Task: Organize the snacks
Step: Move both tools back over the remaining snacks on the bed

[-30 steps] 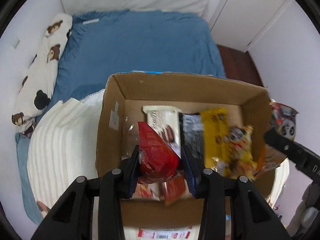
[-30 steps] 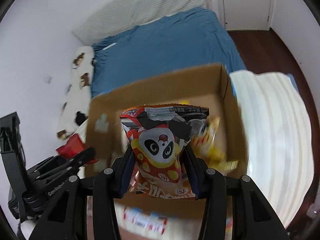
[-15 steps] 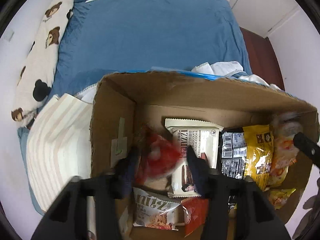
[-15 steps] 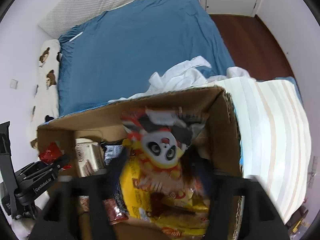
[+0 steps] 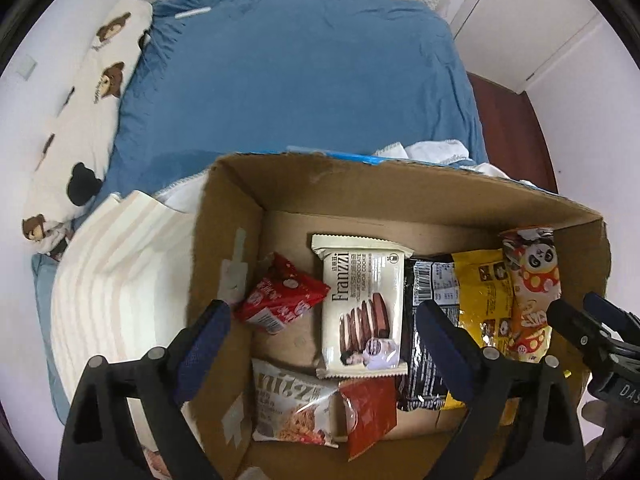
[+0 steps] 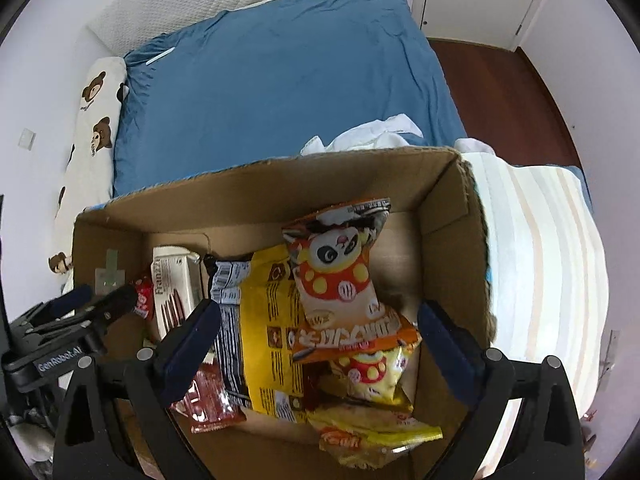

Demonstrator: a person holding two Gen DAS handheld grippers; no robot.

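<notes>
A cardboard box (image 5: 400, 188) (image 6: 256, 188) on the bed holds several snack packs. A red pack (image 5: 280, 296) lies at the box's left, beside a white Franzzi pack (image 5: 362, 304) (image 6: 174, 280). A panda bag (image 6: 340, 276) (image 5: 532, 284) lies on top of a yellow bag (image 6: 264, 320) at the right. My left gripper (image 5: 320, 344) is open and empty above the box's left half. My right gripper (image 6: 320, 340) is open and empty above the panda bag.
A striped white cushion (image 5: 116, 280) (image 6: 552, 264) flanks the box on both sides. The blue bed (image 5: 296, 80) stretches beyond, with a bear-print pillow (image 5: 80, 120) at the left and crumpled white cloth (image 6: 368, 136) behind the box.
Both grippers moved over the box and opened. The red pack dropped from the left gripper and the panda bag from the right; both now lie in the box.
</notes>
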